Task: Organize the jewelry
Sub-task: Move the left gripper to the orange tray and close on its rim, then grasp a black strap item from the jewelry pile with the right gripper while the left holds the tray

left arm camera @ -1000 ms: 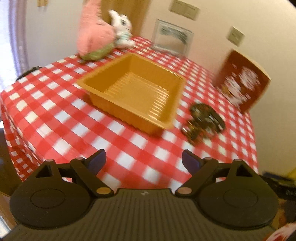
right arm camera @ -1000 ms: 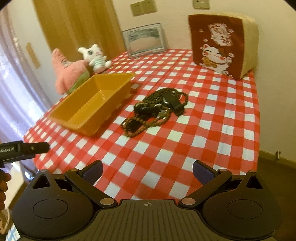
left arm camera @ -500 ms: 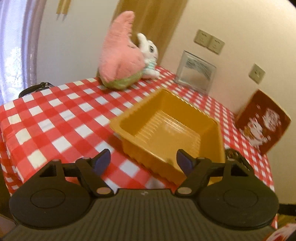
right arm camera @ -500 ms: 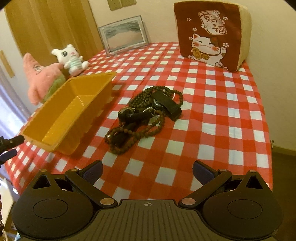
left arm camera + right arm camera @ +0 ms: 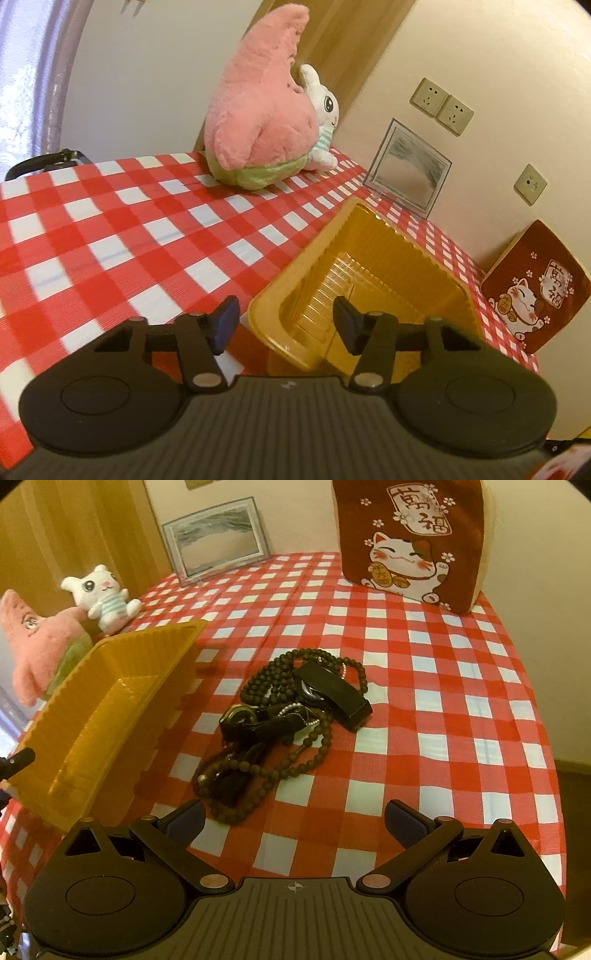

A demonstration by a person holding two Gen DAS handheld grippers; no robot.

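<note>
1. Two black two-finger grippers are hanging over a table covered in a red-and-white checked cloth (image 5: 443, 701).
2. The left gripper (image 5: 284, 321) is standing with its jaws spread wide and nothing between them, straddling the near corner of the ribbed amber plastic tray (image 5: 373, 273); one blue-padded fingertip (image 5: 225, 317) is sitting outside the tray wall, the other over its inside.
3. The right gripper (image 5: 293, 818) is gaping wide and holding nothing, hovering just short of a tangled heap of dark wooden bead strings and black watch straps (image 5: 288, 720).
4. That jewelry heap is lying on the cloth around the middle of the table, just beside the tray's long side and apart from it.
5. A pink star-shaped plush toy (image 5: 258, 110) and a small white plush kitten (image 5: 101, 598) are sitting at the far left corner.
6. A silver-framed picture (image 5: 218, 542) is leaning at the far edge, and a maroon lucky-cat cushion (image 5: 410, 535) is standing at the far right corner.
</note>
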